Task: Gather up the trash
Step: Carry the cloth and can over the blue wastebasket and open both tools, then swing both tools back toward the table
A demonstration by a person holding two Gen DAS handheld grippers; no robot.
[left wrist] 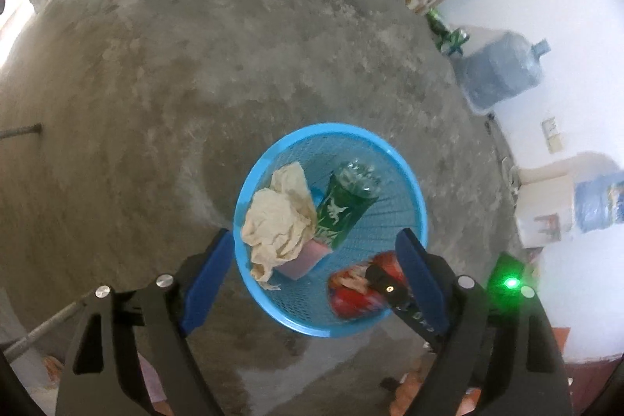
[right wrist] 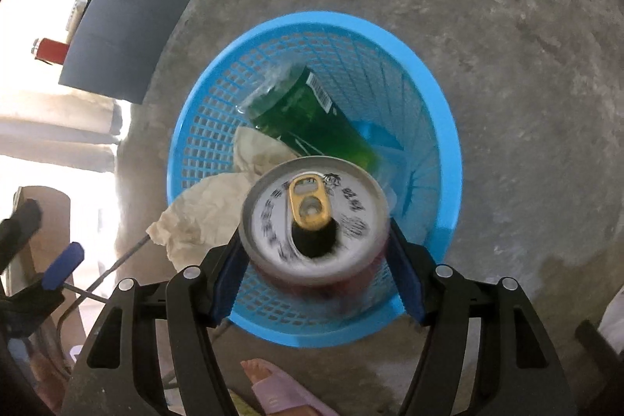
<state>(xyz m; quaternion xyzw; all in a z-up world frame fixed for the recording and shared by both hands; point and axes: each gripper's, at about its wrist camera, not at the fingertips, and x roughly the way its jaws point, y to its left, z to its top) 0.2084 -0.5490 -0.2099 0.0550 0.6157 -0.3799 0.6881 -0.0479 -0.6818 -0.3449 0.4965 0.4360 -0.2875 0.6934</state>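
Floor [left wrist: 195, 73] was bare concrete, with the blue basket [left wrist: 419, 205] standing on it under both grippers. Already in the basket: crumpled paper [left wrist: 273, 221] on the near-left side, a green bottle [left wrist: 343, 209] leaning beside it, something pink [left wrist: 308, 260] under the paper.

Step in hand, as I read it: drop the red can [right wrist: 312, 217] into the basket. Right gripper [right wrist: 314, 260] pinched the can across its body, blue pads on both sides, lid and pull-tab facing the camera. In the right wrist view the can sat over the near part of the basket mouth, inside the rim line, not yet down among the trash. The left wrist view showed the same can low over the near-right rim.

To do it well: keep the can centred over the free mesh on the right, clear of the bottle and paper, then spread the jaws fully so neither pad drags it. The can was close to the near rim, so nudging further in first would cut the risk of it clipping the edge and bouncing onto the floor. The basket looked light, so avoid knocking it.

Left gripper [left wrist: 316, 252] had its jaws spread wide, nothing between the pads; they straddled the near edge of the basket from above, paper just beyond them
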